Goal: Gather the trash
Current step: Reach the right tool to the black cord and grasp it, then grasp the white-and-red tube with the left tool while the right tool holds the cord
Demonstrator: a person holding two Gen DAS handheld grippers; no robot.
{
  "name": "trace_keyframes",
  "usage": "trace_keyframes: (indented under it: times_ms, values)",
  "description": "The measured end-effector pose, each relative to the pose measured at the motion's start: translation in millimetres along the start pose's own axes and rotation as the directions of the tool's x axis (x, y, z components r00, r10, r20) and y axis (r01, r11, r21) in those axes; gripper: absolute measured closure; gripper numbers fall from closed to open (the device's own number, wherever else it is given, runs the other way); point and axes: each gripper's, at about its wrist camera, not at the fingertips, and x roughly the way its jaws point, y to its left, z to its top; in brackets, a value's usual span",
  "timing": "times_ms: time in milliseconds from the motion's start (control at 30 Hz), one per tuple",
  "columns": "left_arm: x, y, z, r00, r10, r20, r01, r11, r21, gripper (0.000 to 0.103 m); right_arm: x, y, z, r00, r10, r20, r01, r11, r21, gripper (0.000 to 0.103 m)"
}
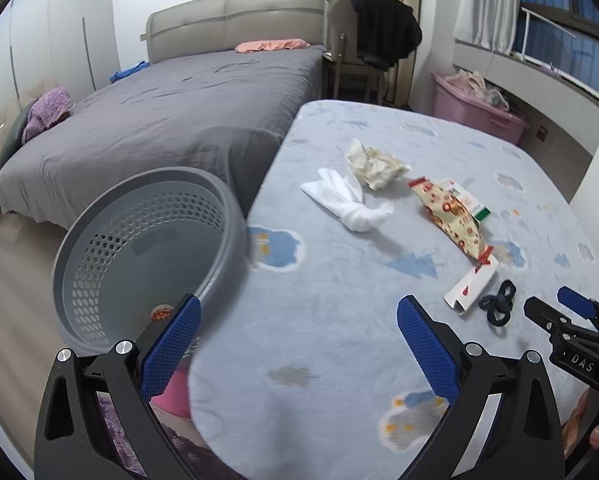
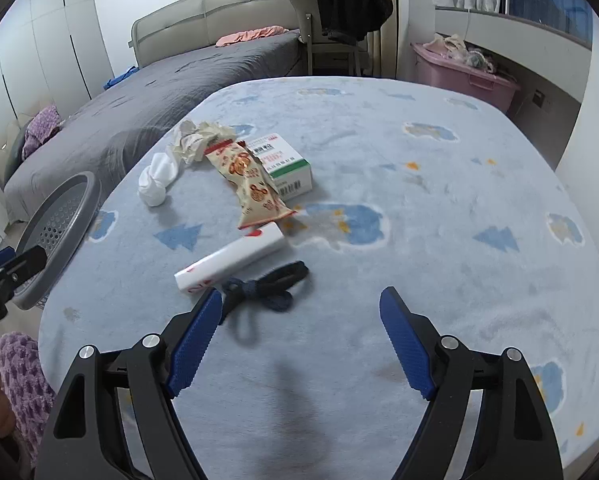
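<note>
The worktop (image 2: 439,208), draped in a pale blue fleece cover printed with clouds and trees, carries all the loose litter in one cluster, probably gathered there so either claw can reach it. The grey perforated basket (image 1: 111,240) stands on the floor hard against the worktop's left edge, its rim just below the cover, a sensible spot for sweeping or dropping trash straight in. It is nearly bare: one small orange-and-red scrap (image 1: 161,314) lies at the bottom, and nothing else shows inside.

Taking the basket as the landmark, the knotted white cloth (image 1: 349,202) lies nearest to it, with the crumpled cream paper (image 1: 373,166) just beyond and touching it. Farther from the basket the printed snack wrapper (image 2: 253,184) sprawls over the white-and-green carton (image 2: 289,164), half covering it. The slim white box (image 2: 231,260) sits farther still, and the dark looped cord (image 2: 265,286) lies against it, farthest of all.

The right claw (image 2: 301,312) is spread wide and empty, hovering just short of that cord, which looks like its next pick. The left claw (image 1: 299,320) is likewise spread and holds nothing, poised between basket and litter.
</note>
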Motion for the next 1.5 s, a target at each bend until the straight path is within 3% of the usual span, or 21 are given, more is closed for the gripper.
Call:
trace_keyframes:
  times_ms: [300, 767, 900, 1100, 1167, 1300, 1500]
  values:
    - [9.2, -16.0, -3.6, 1.000, 0.007, -0.020, -0.006, 0.999, 0.037, 0.006, 21.6, 8.9, 0.1, 0.997, 0.058, -0.053, -0.059, 0.998, -0.027, 0.025]
    - [17.0, -15.8, -6.5, 0.999, -0.003, -0.041, 0.004, 1.000, 0.031, 0.006, 51.1, 28.1, 9.6, 0.993, -0.031, -0.113, 0.019, 0.995, -0.100, 0.027]
    - [18.9, -15.9, -7.2, 0.999, 0.000, -0.051, 0.002, 0.999, 0.033, 0.006, 51.8, 28.9, 9.0, 0.994, -0.029, -0.109, 0.018, 0.994, -0.106, 0.038]
    - [18.8, -22.2, -8.3, 0.998, -0.015, -0.059, 0.018, 0.998, 0.059, 0.006, 45.9, 26.0, 6.6, 0.996, -0.018, -0.088, 0.009, 0.995, -0.100, 0.070]
    - [17.8, -26.5, -8.4, 0.998, -0.023, -0.056, 0.027, 0.997, 0.073, 0.006, 44.4, 22.0, 6.9, 0.996, -0.011, -0.086, 0.004, 0.996, -0.088, 0.086]
    - [17.6, -38.2, -8.0, 0.997, -0.056, -0.060, 0.062, 0.993, 0.101, 0.006, 39.0, 7.0, 7.1, 0.996, 0.046, -0.078, -0.047, 0.999, -0.018, 0.088]
    - [25.0, -63.1, -4.3, 0.990, -0.119, -0.073, 0.129, 0.980, 0.151, 0.006, 25.4, -8.4, 6.8, 0.998, 0.051, -0.043, -0.050, 0.998, 0.026, 0.088]
